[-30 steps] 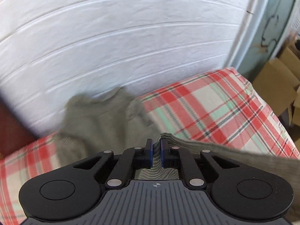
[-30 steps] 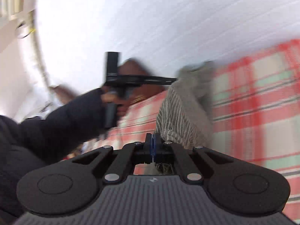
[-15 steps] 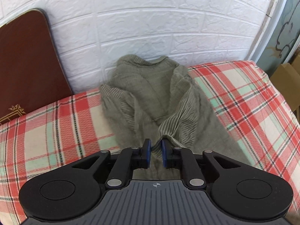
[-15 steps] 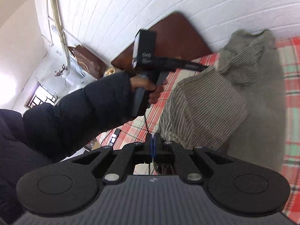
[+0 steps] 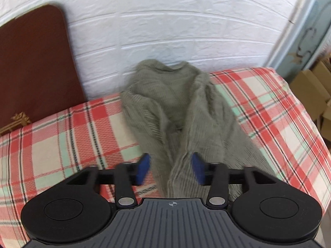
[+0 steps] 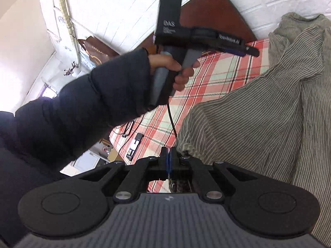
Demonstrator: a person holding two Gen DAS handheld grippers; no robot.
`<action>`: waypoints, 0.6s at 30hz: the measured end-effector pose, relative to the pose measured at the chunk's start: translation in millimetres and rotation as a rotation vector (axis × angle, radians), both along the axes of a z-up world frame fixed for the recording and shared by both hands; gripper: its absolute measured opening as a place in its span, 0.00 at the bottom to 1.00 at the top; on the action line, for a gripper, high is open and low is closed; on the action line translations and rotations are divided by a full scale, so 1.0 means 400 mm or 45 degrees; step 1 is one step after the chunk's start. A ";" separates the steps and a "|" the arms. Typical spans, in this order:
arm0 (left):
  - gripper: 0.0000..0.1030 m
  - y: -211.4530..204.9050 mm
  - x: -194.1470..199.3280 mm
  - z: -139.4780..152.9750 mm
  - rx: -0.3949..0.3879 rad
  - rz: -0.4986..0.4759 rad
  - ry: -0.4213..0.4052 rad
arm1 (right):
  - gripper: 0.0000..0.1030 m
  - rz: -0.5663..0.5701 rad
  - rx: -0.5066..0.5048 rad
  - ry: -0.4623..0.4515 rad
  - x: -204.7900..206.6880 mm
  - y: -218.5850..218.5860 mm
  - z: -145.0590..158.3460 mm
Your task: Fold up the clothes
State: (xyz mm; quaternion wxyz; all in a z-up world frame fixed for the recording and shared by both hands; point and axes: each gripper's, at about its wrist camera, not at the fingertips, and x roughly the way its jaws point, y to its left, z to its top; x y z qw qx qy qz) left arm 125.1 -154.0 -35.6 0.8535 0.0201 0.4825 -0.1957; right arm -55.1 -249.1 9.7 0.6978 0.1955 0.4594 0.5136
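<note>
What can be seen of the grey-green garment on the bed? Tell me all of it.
The grey-green garment is a soft, finely ribbed or thin-striped knit, crumpled and partly folded lengthwise, not flat. It lies on the red, white and mint plaid bedcover, its far end bunched against the white brick-pattern wall. A ridge of its cloth runs between the blue pads of the left tool, whose jaws are opening with the pads clear of it. The right tool is shut at its near edge, with cloth bunched beside and beneath the pads.

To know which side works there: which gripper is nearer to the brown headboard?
Left. The left gripper hovers just before the headboard; the right gripper pinches the garment's edge farther back.
</note>
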 end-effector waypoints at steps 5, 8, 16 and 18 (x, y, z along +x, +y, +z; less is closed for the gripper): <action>0.81 -0.026 0.038 -0.057 0.001 0.019 0.153 | 0.02 0.029 0.015 0.007 0.004 -0.018 -0.012; 0.81 -0.039 0.059 -0.099 -0.052 0.047 0.248 | 0.02 0.027 0.030 0.029 0.001 -0.041 -0.025; 0.63 -0.079 0.087 -0.171 -0.029 0.076 0.349 | 0.02 0.042 0.059 0.068 0.008 -0.073 -0.041; 0.19 -0.067 0.094 -0.171 -0.040 0.094 0.351 | 0.02 0.030 0.044 0.067 0.008 -0.075 -0.038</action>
